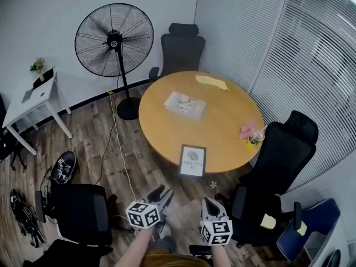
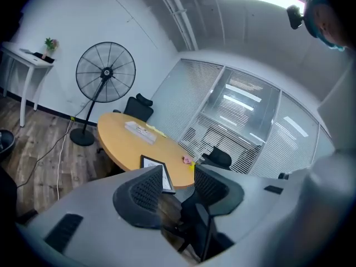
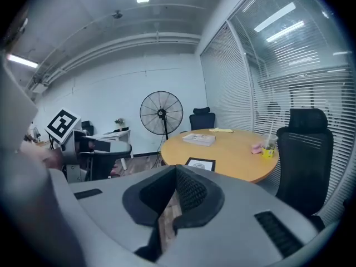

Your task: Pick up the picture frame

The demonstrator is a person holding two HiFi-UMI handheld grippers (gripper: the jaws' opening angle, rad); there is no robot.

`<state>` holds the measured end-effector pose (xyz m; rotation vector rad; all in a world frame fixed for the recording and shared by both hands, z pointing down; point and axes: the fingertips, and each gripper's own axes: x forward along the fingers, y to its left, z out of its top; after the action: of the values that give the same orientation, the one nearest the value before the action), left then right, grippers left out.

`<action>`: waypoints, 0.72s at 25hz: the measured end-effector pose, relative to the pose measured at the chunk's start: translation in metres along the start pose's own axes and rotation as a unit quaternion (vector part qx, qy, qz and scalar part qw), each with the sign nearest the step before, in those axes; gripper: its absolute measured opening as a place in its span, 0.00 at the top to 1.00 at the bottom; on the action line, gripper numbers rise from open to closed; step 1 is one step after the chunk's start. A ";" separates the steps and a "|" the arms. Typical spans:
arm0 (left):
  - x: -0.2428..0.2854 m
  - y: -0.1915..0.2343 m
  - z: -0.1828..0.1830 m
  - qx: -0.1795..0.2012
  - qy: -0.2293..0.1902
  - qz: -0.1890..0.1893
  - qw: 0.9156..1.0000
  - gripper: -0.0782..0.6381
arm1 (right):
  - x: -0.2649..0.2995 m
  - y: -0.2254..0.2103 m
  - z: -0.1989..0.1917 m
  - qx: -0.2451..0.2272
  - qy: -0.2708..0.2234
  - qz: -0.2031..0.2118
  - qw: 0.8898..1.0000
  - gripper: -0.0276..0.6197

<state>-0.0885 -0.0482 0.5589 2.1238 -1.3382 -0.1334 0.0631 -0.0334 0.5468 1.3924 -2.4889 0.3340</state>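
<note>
Picture frame [image 1: 192,161] lies flat on the round table [image 1: 161,121], at the rim nearest the person. Dark border, pale print inside; the small text is too fine to trust. Both grippers are short of the table, over wood floor [image 1: 94,143], and touch nothing.

L gripper [image 2: 178,172]: jaws wide apart, nothing btwn the pads. Only floor and parts of a dark chair [image 2: 196,224] show through the gap. In the left gripper view the left jaw covers part of the frame's near edge, the rest is visible.

R gripper [image 3: 176,171]: tips meet, nothing clamped. Just a sliver of floor shows lower down btwn the pads. In the right gripper view the frame is seen whole, past the tips.

Hard to ID:
- flat pale item [image 1: 184,104] mid-table: book or tray, can't tell
- pink thing [image 1: 247,130] next to a cup w/ straw [image 1: 256,138] at the right rim: shape unclear
- yellow piece [image 1: 212,82] at the far rim: paper or cloth, can't tell

Cut off: forearms [image 1: 133,252] run out the bottom edge of the head view, and the blue chair [image 1: 311,221] is clipped by the corner.
</note>
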 end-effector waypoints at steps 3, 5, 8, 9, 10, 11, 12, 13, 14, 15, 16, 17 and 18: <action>0.020 0.015 0.015 -0.004 0.009 -0.008 1.000 0.62 | 0.019 -0.011 0.010 0.000 -0.002 -0.014 1.000 0.94; 0.032 0.021 0.023 -0.003 0.010 -0.012 1.000 0.62 | 0.025 -0.030 0.021 0.031 -0.017 -0.029 0.999 0.94; 0.051 0.032 0.028 -0.005 0.020 -0.011 1.000 0.63 | 0.032 -0.059 0.034 0.065 -0.038 -0.050 0.996 0.94; 0.057 0.036 0.028 -0.006 0.025 -0.009 1.000 0.63 | 0.035 -0.066 0.036 0.063 -0.039 -0.056 0.996 0.94; 0.063 0.038 0.028 -0.004 0.029 -0.008 1.000 0.62 | 0.037 -0.071 0.037 0.061 -0.038 -0.062 0.995 0.94; 0.069 0.040 0.029 -0.002 0.034 -0.009 0.999 0.62 | 0.040 -0.076 0.037 0.061 -0.038 -0.068 0.995 0.94; 0.076 0.040 0.030 0.000 0.039 -0.011 0.999 0.62 | 0.042 -0.080 0.039 0.063 -0.038 -0.073 0.995 0.94; 0.083 0.040 0.031 0.000 0.044 -0.015 0.999 0.62 | 0.045 -0.084 0.039 0.066 -0.037 -0.076 0.994 0.94; 0.090 0.040 0.032 -0.001 0.047 -0.018 0.999 0.62 | 0.049 -0.087 0.038 0.068 -0.035 -0.076 0.994 0.94; 0.096 0.041 0.032 -0.002 0.050 -0.020 0.999 0.62 | 0.054 -0.089 0.036 0.069 -0.031 -0.075 0.994 0.94; 0.103 0.042 0.032 -0.004 0.053 -0.021 0.998 0.62 | 0.060 -0.090 0.034 0.068 -0.025 -0.073 0.995 0.94; 0.109 0.044 0.031 -0.007 0.056 -0.021 0.998 0.62 | 0.065 -0.092 0.032 0.067 -0.020 -0.071 0.995 0.94; 0.114 0.044 0.030 -0.010 0.060 -0.022 0.998 0.62 | 0.068 -0.094 0.030 0.065 -0.015 -0.070 0.995 0.94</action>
<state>-0.0796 -0.1711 0.5854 2.1109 -1.2159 -0.0374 0.1054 -0.1455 0.5482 1.6243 -2.4137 0.4563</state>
